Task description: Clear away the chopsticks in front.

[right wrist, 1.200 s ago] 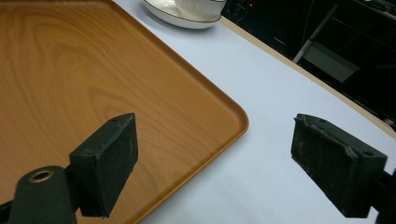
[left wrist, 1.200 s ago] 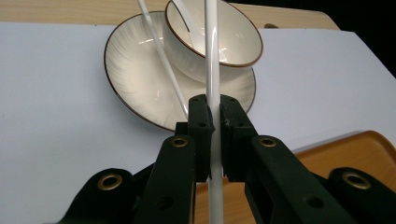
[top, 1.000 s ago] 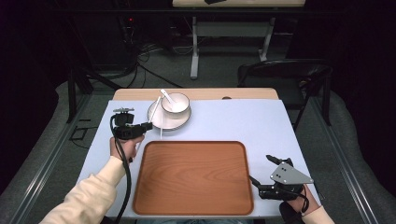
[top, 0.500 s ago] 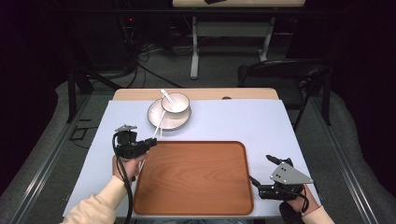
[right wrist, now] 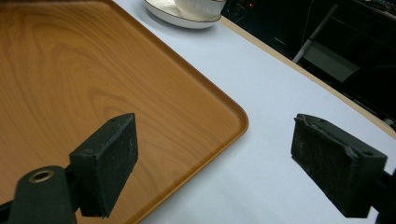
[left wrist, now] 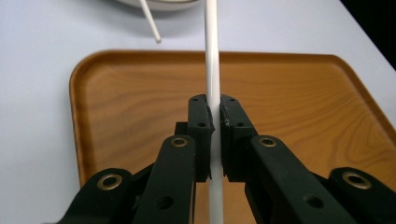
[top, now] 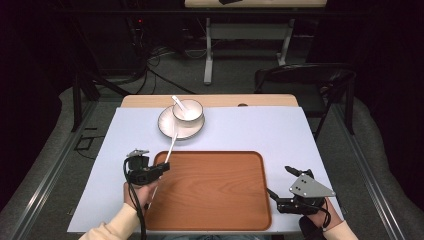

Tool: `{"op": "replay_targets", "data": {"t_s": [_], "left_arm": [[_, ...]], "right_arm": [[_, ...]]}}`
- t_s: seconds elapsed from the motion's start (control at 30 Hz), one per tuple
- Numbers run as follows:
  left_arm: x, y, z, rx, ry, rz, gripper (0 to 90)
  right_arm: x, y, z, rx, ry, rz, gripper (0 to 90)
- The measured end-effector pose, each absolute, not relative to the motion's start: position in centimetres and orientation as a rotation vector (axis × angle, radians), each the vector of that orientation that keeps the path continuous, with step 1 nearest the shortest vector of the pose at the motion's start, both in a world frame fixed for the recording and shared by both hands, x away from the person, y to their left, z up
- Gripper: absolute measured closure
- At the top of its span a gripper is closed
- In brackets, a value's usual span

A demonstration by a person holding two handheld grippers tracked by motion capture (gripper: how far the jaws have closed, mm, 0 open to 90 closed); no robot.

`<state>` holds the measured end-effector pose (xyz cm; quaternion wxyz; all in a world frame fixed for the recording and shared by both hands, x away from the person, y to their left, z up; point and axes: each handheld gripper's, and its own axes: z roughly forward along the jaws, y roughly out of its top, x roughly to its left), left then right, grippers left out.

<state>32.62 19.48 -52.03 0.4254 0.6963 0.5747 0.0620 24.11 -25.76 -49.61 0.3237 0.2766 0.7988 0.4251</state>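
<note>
The left tongs (left wrist: pixel 215 122) clamp 1 thin white chopstick (left wrist: pixel 211 56) mid-shaft over the wooden tray (top: pixel 210 190); it looks light, stiff and slippery, so a central grip suits. The right tongs (right wrist: pixel 212 163) gape empty

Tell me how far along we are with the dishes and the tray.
Done: the left gripper has one white chopstick clamped, over the wooden tray. In hand: getting that chopstick onto the tray. Left: the second chopstick, leaning on the plate, plus the bowl and spoon there. The right gripper waits open at the tray's corner.
</note>
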Motion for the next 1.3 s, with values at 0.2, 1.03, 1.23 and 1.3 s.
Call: {"op": "replay_targets", "data": {"t_s": [0.2, 1.03, 1.23, 1.3], "left_arm": [[32.0, 19.9, -53.0, 1.732, 1.506, 0.156, 84.1], [31.1, 20.4, -54.9, 1.794, 1.661, 0.162, 82.2], [31.2, 20.1, -54.8, 1.832, 1.638, 0.191, 78.7], [31.2, 20.2, -54.7, 1.837, 1.63, 0.189, 77.2]], "right_arm": [[24.1, -25.8, -49.6, 0.724, 2.095, 1.116, 14.1], [24.1, -25.7, -49.6, 0.72, 2.101, 1.117, 14.0], [24.1, -25.7, -49.6, 0.722, 2.101, 1.115, 14.0], [24.1, -25.7, -49.6, 0.72, 2.1, 1.117, 14.0]]}}
